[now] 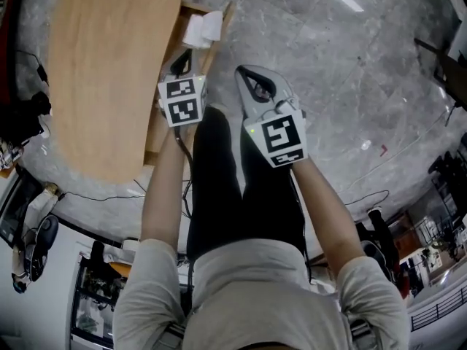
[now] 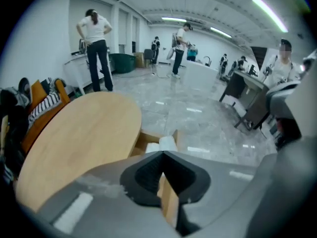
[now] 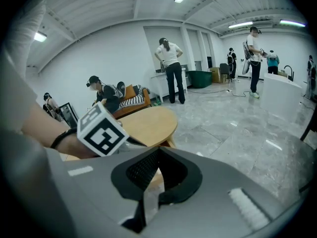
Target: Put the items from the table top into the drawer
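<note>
The left hand-held gripper (image 1: 181, 63) and right hand-held gripper (image 1: 249, 79) are clenched and empty. White items (image 1: 201, 29) lie in the open drawer (image 1: 223, 14) at the bench's (image 1: 109, 71) two o'clock edge. Loading looks finished, so the next move is probably to push it shut.
</note>
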A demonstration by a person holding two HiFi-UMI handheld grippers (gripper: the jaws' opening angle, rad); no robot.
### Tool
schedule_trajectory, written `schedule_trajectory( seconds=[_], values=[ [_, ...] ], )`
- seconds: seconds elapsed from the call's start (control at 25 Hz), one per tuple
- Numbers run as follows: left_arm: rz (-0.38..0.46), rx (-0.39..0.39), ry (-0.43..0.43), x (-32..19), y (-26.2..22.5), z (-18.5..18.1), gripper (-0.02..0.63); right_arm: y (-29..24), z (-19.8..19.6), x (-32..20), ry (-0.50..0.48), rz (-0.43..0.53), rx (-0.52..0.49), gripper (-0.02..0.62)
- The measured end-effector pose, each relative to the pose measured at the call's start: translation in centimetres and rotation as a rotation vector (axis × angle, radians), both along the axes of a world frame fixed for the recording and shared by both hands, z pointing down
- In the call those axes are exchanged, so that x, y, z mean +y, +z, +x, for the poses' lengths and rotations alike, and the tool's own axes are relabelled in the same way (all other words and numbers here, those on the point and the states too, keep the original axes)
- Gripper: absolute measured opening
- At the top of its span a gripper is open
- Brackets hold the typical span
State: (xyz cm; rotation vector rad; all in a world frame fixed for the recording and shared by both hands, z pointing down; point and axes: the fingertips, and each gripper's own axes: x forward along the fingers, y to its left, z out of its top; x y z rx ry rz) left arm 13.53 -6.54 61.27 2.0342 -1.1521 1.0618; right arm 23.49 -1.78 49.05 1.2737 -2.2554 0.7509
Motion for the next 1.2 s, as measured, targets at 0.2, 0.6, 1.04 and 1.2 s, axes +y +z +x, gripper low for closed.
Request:
schedule_trajectory(
  seconds=[0.2, 0.6, 1.04, 1.2],
  values=[
    [0.114, 0.073, -0.077, 2.3, -11.3, -1.1, 0.020, -6.9, -2.0, -1.0, 0.009, 0.091, -0.023, 0.008],
    [0.367, 0.211, -0.159, 3.0, -33.2, -1.5, 0.020, -24.4, -5.6, -2.3, 0.024, 0.296, -0.082, 0.008],
    [0.646, 0.299, -0.159, 3.1, -50.2, -1.0, 0.020, -41.8, -5.4, -2.3, 0.084, 0.573, -0.101, 0.006],
    [0.725, 0.318, -0.157, 2.6, -54.4, -0.5, 0.020, -45.4, -4.7, -2.4, 0.093, 0.636, -0.096, 0.006]
  ],
)
